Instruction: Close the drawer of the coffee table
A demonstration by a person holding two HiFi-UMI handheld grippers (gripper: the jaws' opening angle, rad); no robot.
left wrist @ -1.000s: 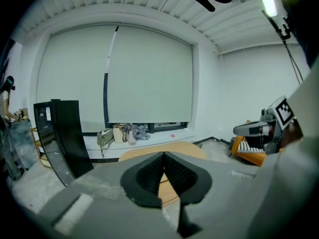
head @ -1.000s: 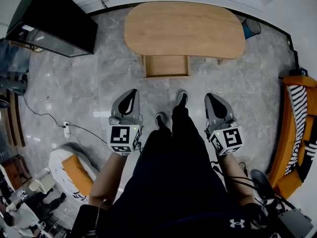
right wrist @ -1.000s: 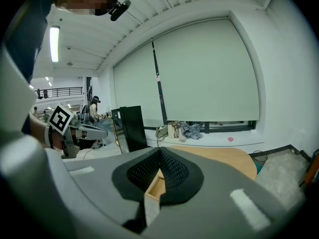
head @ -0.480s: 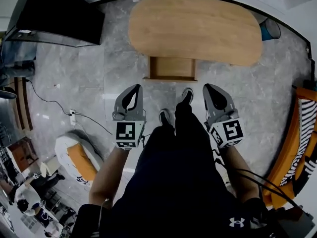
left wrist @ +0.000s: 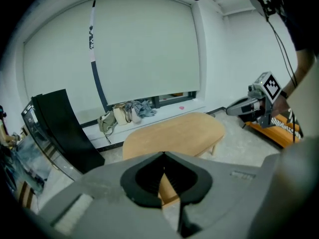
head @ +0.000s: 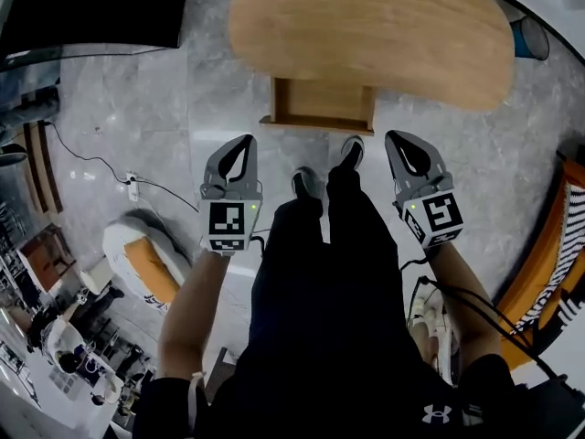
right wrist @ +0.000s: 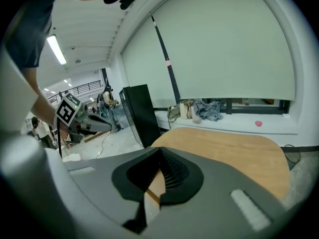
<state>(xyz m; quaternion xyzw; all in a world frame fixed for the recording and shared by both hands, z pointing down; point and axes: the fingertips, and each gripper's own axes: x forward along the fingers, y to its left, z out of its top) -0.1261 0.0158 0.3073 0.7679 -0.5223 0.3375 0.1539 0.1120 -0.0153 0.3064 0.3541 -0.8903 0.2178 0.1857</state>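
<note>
The coffee table [head: 366,26] has an oval wooden top, and its drawer [head: 320,106] stands pulled out toward me, empty inside. My left gripper [head: 244,140] is shut and hangs over the floor just short of the drawer's left front corner, holding nothing. My right gripper [head: 396,136] is shut too, off the drawer's right front corner, also holding nothing. In the left gripper view the shut gripper [left wrist: 163,154] points at the table [left wrist: 174,131]. The right gripper view shows its shut gripper [right wrist: 160,149] before the tabletop [right wrist: 224,148].
My legs and shoes [head: 311,183] stand between the grippers, right before the drawer. A black cabinet [head: 82,7] is at the far left, an orange sofa [head: 548,263] at the right, a blue bin [head: 530,37] beyond the table. A cable with power strip [head: 132,188] lies on the floor at left.
Both grippers have moved forward and down toward the drawer front, still shut. The table and drawer have come closer in the head view.
</note>
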